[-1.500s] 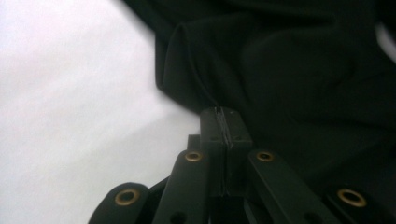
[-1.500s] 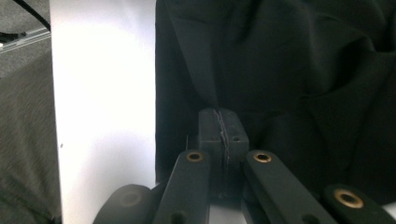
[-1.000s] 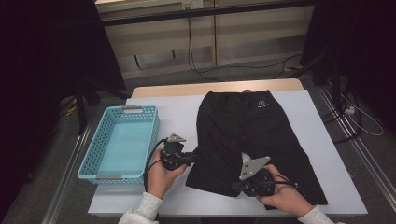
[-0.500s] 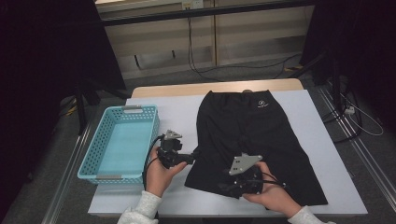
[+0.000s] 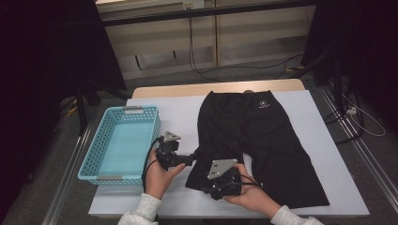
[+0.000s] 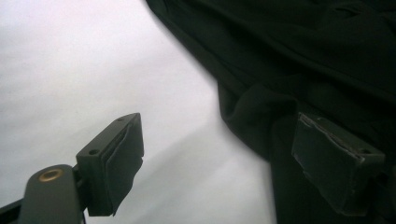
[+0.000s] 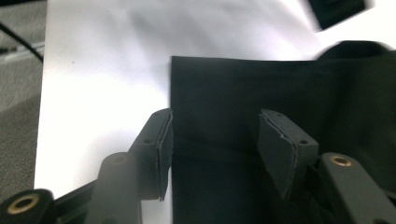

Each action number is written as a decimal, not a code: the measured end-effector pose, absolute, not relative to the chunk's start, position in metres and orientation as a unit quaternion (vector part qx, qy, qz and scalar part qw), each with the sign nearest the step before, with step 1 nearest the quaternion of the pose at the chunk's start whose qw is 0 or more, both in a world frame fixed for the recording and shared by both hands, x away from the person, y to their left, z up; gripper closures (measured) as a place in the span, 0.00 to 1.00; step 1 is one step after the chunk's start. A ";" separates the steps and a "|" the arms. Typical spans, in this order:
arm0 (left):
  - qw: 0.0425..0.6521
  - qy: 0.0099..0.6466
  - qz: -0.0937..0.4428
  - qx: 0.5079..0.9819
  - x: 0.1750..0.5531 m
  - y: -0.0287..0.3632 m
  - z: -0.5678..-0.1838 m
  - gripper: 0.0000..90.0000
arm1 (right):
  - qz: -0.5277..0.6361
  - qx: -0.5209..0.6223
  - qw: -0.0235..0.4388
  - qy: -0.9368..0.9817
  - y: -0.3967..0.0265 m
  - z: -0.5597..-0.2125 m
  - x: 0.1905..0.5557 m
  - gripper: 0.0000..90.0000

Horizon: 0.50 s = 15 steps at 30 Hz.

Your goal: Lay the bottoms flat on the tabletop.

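The black shorts (image 5: 256,145) are seen spread flat on the white table (image 5: 324,136), waistband toward the far edge, with the blue basket (image 5: 123,143) standing empty just beside them on the left. Both sets of jaws have just been opening: the left gripper (image 5: 191,158) is released at the outer edge of the near left leg, and the right gripper (image 7: 212,149) is parted above that leg's hem corner, no cloth being pinched. The earlier hold appears to have been given up, so a fresh grasp, probably for folding, is judged to be next.
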<state>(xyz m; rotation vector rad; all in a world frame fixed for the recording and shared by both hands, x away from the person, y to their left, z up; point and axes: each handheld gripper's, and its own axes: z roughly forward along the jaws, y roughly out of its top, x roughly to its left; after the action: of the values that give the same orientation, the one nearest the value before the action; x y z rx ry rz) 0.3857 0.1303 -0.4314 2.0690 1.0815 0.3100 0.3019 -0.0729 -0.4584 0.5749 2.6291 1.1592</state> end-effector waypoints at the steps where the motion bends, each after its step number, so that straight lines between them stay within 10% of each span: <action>1: 0.382 0.424 0.121 0.812 0.386 0.132 -0.430 0.19 | 0.391 0.190 0.104 0.895 -0.070 -0.460 0.302 0.52; 15: 0.388 0.430 0.126 0.806 0.387 0.134 -0.428 0.18 | 0.382 0.200 0.090 0.898 -0.072 -0.458 0.311 0.99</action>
<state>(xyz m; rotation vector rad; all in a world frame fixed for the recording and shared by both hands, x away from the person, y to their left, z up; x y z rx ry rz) 0.3872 0.1344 -0.4282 2.0496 1.0939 0.3201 0.3112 -0.0718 -0.4576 0.5932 2.6697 1.1352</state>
